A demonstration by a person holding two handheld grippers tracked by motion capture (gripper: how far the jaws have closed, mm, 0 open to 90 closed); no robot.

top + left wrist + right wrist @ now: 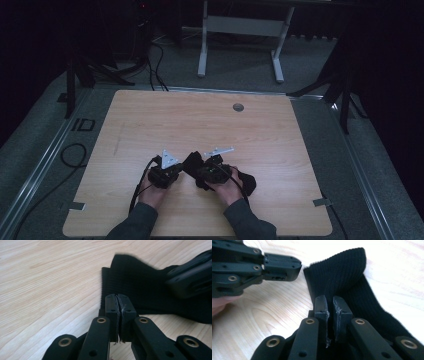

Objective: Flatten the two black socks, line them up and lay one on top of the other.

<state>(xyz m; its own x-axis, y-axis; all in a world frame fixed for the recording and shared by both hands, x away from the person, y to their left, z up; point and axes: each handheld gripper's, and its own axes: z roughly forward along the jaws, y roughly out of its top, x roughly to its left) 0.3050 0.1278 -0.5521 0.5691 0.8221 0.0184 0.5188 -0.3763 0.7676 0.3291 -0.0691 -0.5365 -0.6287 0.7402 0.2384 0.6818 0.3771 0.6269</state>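
Black ribbed knit sock [352, 290] lies on the wooden bench [210, 125], bunched between the two hand-held tongs near the bench's front edge. In the left gripper view, the left tongs [120, 305] have their jaws pressed tight together, with a thin edge of the sock's cuff pinched between the pads, and the rest of the sock [140, 285] spreads out just beyond and to the right of their tips. In the right gripper view, the right tongs [332, 305] stand with a narrow gap between the jaws and dark knit cloth running through it; the pads appear to nip a fold of the sock, whose ribbed open end rises just past the tips and whose body trails off to the right of them. The left tongs [272, 267] show in that same view up and to the left of the right tongs' tips, close beside the sock's cuff. From above, the left tongs [172, 167] and right tongs [202, 165] sit near each other, with the sock [247, 182] heaped around and behind the right hand [225, 187]; the left hand [150, 192] grips its tool just beside it.
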